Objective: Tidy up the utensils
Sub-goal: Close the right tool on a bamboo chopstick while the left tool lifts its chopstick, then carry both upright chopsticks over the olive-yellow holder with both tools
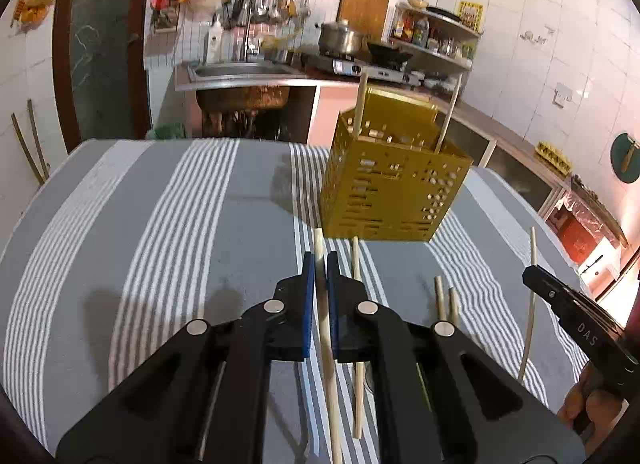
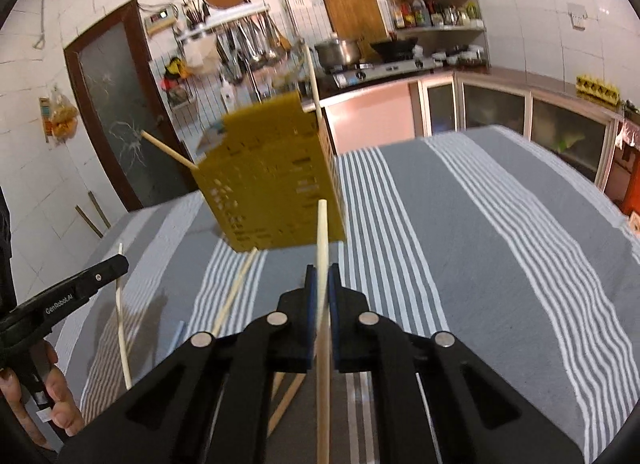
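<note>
I have each claw clamped on one wooden chopstick: left claw (image 1: 321, 264), right claw (image 2: 322, 276). They're light, stiff and slick, so I grip mid-shaft. The yellow perforated holder (image 1: 392, 184) stands ahead on the striped tabletop (image 1: 160, 224).

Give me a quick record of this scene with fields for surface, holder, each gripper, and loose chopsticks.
surface: table with grey and white striped cloth
holder: yellow perforated basket, two chopsticks already standing in it
left gripper: shut on a chopstick
right gripper: shut on another chopstick
loose chopsticks: at least three lying on the cloth, one just right of the left gripper
</note>
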Demonstrator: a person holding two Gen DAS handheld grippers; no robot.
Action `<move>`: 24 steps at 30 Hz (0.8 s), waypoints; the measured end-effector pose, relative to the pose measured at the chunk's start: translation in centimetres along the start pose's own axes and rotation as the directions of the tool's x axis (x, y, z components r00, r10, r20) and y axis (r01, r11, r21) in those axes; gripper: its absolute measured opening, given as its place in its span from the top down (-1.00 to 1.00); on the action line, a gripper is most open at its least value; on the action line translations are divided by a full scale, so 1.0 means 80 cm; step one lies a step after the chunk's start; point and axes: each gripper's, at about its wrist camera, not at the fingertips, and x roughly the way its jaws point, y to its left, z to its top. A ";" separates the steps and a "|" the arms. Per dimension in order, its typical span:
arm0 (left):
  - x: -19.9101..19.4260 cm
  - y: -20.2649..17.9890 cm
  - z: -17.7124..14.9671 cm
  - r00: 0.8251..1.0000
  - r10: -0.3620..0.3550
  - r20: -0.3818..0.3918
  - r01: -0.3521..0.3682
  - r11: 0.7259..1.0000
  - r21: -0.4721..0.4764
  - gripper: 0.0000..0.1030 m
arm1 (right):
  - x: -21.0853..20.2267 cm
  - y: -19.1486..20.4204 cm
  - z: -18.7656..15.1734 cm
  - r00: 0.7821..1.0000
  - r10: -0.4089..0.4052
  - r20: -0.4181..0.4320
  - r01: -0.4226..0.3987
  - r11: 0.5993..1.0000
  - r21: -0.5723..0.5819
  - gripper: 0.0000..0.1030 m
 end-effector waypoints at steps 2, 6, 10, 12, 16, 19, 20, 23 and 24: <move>-0.014 -0.003 -0.001 1.000 0.010 0.029 -0.010 1.000 0.008 0.91 | -0.011 0.002 0.002 1.000 0.006 0.027 -0.006 1.000 -0.005 0.88; -0.035 -0.010 -0.003 0.998 0.013 0.069 -0.014 1.000 0.018 0.91 | -0.033 0.007 0.002 0.997 0.019 0.077 -0.018 1.000 -0.018 0.88; -0.053 -0.016 -0.007 0.994 0.024 0.110 -0.027 0.999 0.034 0.91 | -0.048 0.014 0.001 0.994 0.023 0.111 -0.018 0.999 -0.046 0.88; -0.060 -0.016 -0.008 0.992 0.022 0.124 -0.026 0.999 0.037 0.91 | -0.054 0.014 0.002 0.992 0.023 0.125 -0.016 0.998 -0.055 0.88; -0.070 -0.016 -0.012 0.989 0.021 0.146 -0.026 0.999 0.036 0.91 | -0.063 0.013 0.001 0.990 0.021 0.141 -0.013 0.998 -0.058 0.88; -0.078 -0.016 -0.015 0.986 0.014 0.164 -0.020 0.999 0.038 0.91 | -0.070 0.014 -0.004 0.988 0.013 0.154 -0.004 0.998 -0.062 0.88; -0.082 -0.016 -0.016 0.985 0.011 0.170 -0.018 0.999 0.040 0.91 | -0.074 0.014 -0.005 0.987 0.010 0.162 0.000 0.998 -0.064 0.88; -0.089 -0.019 -0.016 0.982 0.006 0.186 -0.015 0.999 0.047 0.92 | -0.080 0.014 -0.005 0.985 0.007 0.174 0.005 0.998 -0.067 0.88; -0.093 -0.020 -0.016 0.981 0.006 0.196 -0.016 0.999 0.049 0.92 | -0.082 0.013 -0.004 0.984 0.008 0.177 0.003 0.998 -0.066 0.88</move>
